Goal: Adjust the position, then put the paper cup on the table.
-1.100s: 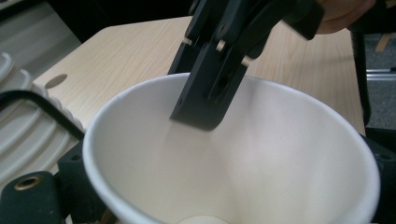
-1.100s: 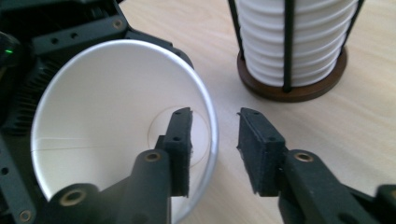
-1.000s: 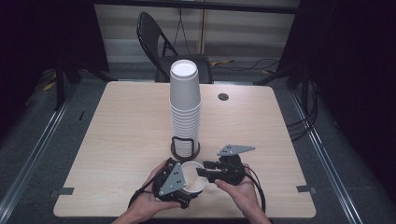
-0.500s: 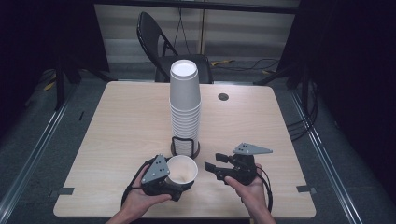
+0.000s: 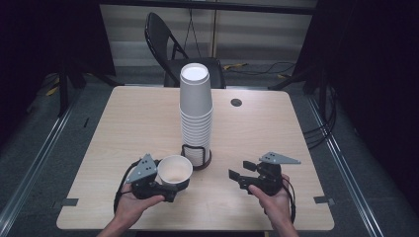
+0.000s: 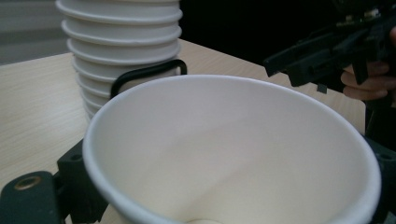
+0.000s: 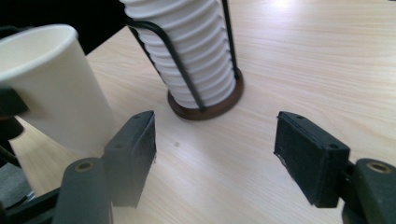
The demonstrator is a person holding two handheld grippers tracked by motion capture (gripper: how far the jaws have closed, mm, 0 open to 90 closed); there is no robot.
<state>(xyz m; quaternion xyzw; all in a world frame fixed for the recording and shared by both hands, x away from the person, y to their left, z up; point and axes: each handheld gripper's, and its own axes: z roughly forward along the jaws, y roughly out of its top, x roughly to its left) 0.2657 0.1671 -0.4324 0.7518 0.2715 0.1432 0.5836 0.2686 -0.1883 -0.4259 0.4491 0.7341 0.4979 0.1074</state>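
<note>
Both forearms come in from the near edge, palms up under their tools. The left tool (image 5: 165, 183) sits low in the left hand (image 5: 132, 203), its jaws closed around a cup (image 5: 174, 171). The right tool (image 5: 241, 175) points toward the left one, jaws spread wide with nothing between them, held in the right hand (image 5: 272, 199).

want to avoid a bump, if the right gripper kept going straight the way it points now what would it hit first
Likely the cup stack in its wire holder: it sits dead ahead between the open right gripper jaws. The held cup stands off to the side. Depth is uncertain.
</note>
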